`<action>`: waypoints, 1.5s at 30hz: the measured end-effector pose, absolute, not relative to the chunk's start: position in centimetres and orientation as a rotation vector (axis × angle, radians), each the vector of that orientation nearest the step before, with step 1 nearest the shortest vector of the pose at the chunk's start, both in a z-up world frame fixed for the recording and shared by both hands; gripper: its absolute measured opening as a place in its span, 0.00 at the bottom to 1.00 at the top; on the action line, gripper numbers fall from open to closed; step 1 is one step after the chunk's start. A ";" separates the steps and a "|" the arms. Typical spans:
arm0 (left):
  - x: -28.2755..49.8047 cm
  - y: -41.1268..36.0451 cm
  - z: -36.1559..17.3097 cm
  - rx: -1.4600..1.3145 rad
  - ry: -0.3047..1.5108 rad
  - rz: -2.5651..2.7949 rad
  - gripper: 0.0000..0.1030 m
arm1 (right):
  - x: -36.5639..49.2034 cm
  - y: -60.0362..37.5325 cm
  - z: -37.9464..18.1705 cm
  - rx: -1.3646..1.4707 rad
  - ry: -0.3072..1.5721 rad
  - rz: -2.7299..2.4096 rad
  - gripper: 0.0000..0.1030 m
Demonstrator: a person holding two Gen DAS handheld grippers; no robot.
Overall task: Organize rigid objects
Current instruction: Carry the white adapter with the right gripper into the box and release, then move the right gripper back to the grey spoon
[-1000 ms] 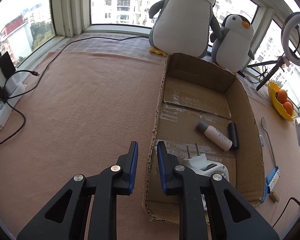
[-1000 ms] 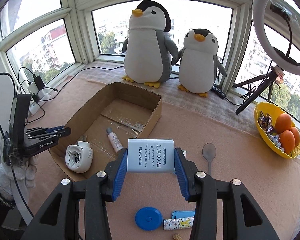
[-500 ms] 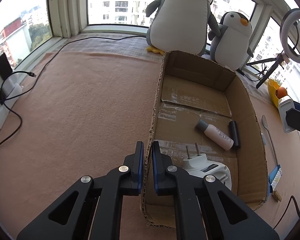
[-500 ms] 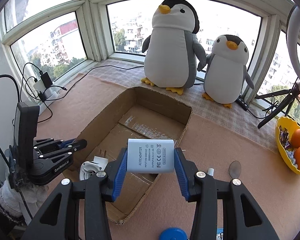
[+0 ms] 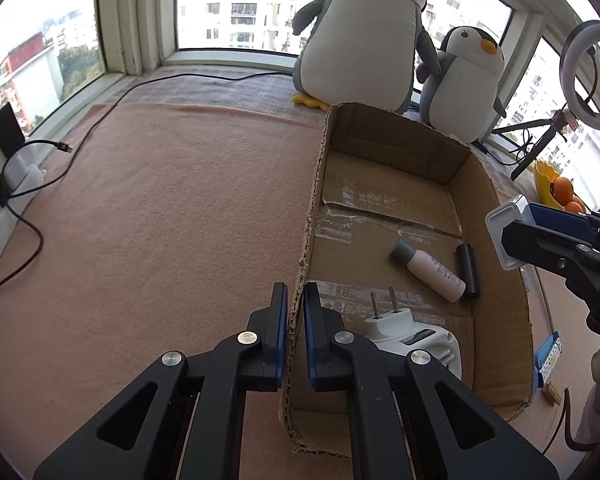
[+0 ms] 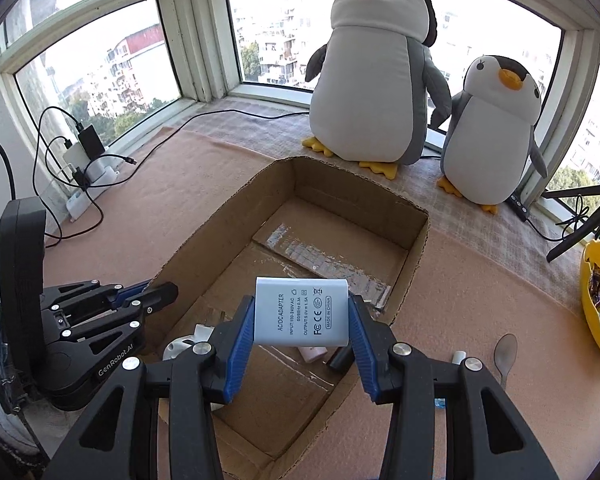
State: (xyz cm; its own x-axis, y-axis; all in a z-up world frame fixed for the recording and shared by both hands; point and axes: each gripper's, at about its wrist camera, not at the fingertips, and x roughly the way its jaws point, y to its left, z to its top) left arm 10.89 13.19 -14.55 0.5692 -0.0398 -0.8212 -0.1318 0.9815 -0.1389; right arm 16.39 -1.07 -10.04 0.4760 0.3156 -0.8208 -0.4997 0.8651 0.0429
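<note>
An open cardboard box (image 5: 404,200) (image 6: 340,216) lies on the pink cloth. In it are a white plug device (image 5: 412,332), a pale bottle (image 5: 430,268) and a black cylinder (image 5: 470,270). My left gripper (image 5: 296,304) is shut on the box's left wall near the front corner; it also shows in the right wrist view (image 6: 156,292). My right gripper (image 6: 300,312) is shut on a grey AC/DC adapter (image 6: 300,312) and holds it above the box's inside. From the left wrist view the adapter (image 5: 504,228) hangs over the box's right wall.
Two plush penguins (image 6: 376,64) (image 6: 492,136) stand behind the box. A yellow bowl of oranges (image 6: 598,300) and a spoon (image 6: 506,354) lie to the right. Chargers and cables (image 5: 16,176) sit at the left window sill. A ring light stand (image 5: 588,48) is at the far right.
My left gripper has closed onto the box's left wall. My right gripper has carried the adapter leftward from the cloth to above the box.
</note>
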 end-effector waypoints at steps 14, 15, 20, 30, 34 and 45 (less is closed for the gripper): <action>10.9 13.1 -14.6 -0.186 0.968 0.057 0.06 | 15.6 -2.8 -8.4 -0.160 0.928 0.479 0.58; 10.9 13.1 -14.6 -0.186 0.968 0.056 0.06 | 15.4 -3.1 -8.2 -0.154 0.926 0.477 0.58; 10.8 13.2 -14.5 -0.176 0.973 0.057 0.06 | 14.3 -5.2 -6.7 -0.114 0.908 0.454 0.58; 10.1 13.3 -13.4 -0.169 0.967 0.068 0.21 | 10.5 -13.7 -4.0 -0.028 0.885 0.339 0.58; 9.4 13.3 -12.5 -0.167 0.957 0.064 0.21 | 8.6 -17.4 -3.4 -0.009 0.885 0.272 0.58; 6.5 12.6 -8.6 -0.150 0.899 0.030 0.21 | 5.7 -24.7 -3.5 0.042 0.911 0.157 0.58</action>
